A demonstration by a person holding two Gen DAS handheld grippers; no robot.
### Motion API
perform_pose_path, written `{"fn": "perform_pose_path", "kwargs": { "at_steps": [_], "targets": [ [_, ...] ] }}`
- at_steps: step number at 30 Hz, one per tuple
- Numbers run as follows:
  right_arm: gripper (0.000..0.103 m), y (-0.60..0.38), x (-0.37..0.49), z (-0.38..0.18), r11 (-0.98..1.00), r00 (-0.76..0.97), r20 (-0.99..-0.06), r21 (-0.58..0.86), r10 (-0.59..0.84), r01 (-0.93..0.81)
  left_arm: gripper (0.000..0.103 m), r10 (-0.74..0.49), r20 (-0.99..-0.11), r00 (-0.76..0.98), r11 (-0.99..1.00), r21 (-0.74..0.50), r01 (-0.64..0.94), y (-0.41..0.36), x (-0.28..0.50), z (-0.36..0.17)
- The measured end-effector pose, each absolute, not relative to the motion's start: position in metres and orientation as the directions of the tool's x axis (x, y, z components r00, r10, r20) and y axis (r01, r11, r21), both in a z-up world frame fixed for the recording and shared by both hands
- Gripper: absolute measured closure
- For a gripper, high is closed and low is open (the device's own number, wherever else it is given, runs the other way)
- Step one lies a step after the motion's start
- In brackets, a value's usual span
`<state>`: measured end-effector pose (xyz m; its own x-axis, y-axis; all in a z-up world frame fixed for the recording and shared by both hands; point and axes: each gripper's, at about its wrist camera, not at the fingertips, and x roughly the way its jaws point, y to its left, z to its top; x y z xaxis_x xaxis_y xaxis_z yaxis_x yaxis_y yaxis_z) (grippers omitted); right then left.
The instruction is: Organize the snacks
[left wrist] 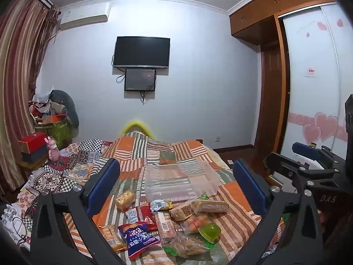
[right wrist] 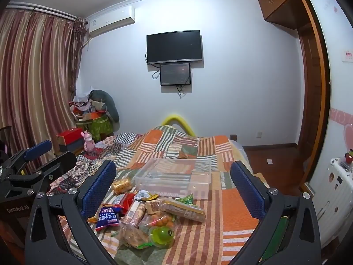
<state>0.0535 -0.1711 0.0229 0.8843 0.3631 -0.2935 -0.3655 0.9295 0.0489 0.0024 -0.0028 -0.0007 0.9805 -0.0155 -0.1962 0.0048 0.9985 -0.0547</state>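
Observation:
A heap of snack packets lies on the patchwork bedspread (left wrist: 233, 220): a blue packet (left wrist: 138, 239), a green jelly cup (left wrist: 210, 231), a bag of yellow puffs (left wrist: 125, 198), and several wrapped bars. Just beyond the heap stands a clear plastic box (left wrist: 167, 193) with nothing visible inside. My left gripper (left wrist: 175, 163) hovers above the heap, open and empty. In the right wrist view, my right gripper (right wrist: 173, 163) is also open and empty above the blue packet (right wrist: 108, 217), jelly cup (right wrist: 161, 235) and clear box (right wrist: 141, 176). The two grippers are side by side.
A pink toy (left wrist: 53, 148) and stacked red boxes (left wrist: 33, 141) sit left of the bed by striped curtains. A white suitcase (right wrist: 335, 190) and a sliding wardrobe (left wrist: 313, 88) stand on the right. A television (left wrist: 141, 52) hangs on the far wall.

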Motion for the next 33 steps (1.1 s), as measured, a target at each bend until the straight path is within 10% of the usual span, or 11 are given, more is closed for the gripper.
{"fn": "perform_pose_path", "kwargs": {
  "at_steps": [33],
  "targets": [
    [0.0, -0.1701, 0.0492, 0.0244, 0.929, 0.885, -0.285, 0.058, 0.367, -0.367, 0.0, -0.024, -0.203, 0.979, 0.997, -0.072, 0.009, -0.0007, 0.0046, -0.0046]
  ]
}}
